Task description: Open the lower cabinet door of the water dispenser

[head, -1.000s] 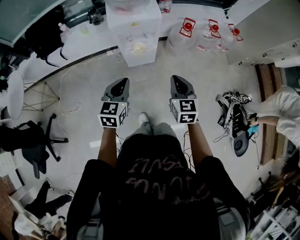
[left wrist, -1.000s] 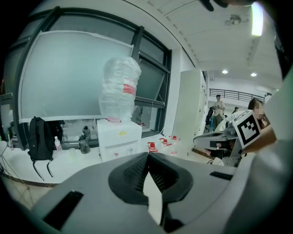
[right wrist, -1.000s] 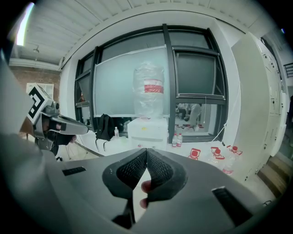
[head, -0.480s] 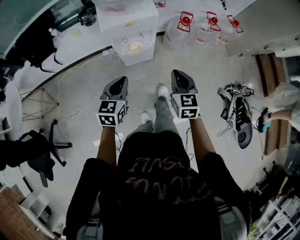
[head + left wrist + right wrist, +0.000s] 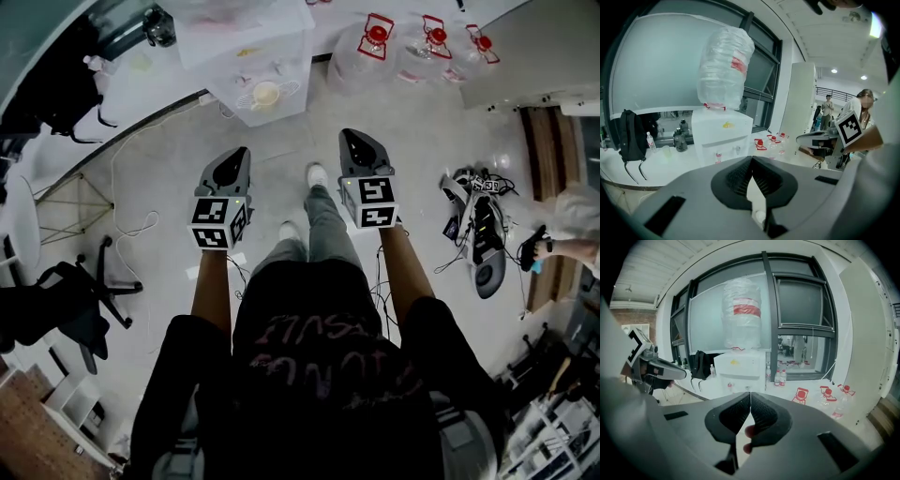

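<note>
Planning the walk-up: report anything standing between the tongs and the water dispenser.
Nothing visible. Only bare floor separates the left tongs and right tongs from the water dispenser; the water jugs stand off to its right.

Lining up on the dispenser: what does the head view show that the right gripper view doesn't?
Head view only: the floor, the person's shoe, a chair at left and a gear pile at right. Right gripper view only: the red label on the bottle, the ceiling, and the right tool with its jaws closed on nothing. Both: the dispenser, the red-capped jugs and the left tool.
</note>
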A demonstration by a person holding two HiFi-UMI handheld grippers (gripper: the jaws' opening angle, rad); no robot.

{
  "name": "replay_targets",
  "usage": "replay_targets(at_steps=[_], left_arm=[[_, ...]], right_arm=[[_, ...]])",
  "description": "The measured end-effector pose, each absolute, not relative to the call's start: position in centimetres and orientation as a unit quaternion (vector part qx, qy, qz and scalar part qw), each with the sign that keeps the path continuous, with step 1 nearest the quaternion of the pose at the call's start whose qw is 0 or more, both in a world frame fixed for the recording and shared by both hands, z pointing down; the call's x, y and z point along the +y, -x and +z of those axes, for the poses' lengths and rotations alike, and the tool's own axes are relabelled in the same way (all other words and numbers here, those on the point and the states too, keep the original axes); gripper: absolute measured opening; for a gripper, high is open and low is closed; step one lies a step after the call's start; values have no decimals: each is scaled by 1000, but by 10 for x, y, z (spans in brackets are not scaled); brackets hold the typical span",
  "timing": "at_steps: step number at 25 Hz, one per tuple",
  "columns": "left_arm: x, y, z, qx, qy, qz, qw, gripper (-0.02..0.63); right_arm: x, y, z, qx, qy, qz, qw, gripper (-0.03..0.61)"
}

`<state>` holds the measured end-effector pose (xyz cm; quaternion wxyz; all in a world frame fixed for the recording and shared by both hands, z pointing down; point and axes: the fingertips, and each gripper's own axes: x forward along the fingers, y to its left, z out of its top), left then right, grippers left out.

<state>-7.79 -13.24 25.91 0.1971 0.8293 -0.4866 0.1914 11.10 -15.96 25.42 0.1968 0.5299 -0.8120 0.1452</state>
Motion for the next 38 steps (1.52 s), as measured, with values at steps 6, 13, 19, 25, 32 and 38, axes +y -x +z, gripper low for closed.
replay_targets(at_steps=[6,13,19,25,32,38], left_arm=[[-158,77,293,-488,-824,198,206,12],[-184,76,343,-489,-822,202,213,12],[-197,81,386,-498,-813,204,223,12],[-204,80,433,-508,-807,202,225,12],[-215,79,486,-515,-803,198,223,12],[-226,79,528,-519,-802,195,223,12]], right_arm=[[-192,-114,284,-812,-526,152,202,15],[-220,-113,333,-814,-520,156,206,15],[-232,-114,379,-814,-515,164,213,15],[-245,-124,425,-813,-516,163,213,17],[-257,-124,476,-817,-511,157,213,15],[-275,-137,509,-814,-523,152,202,15]])
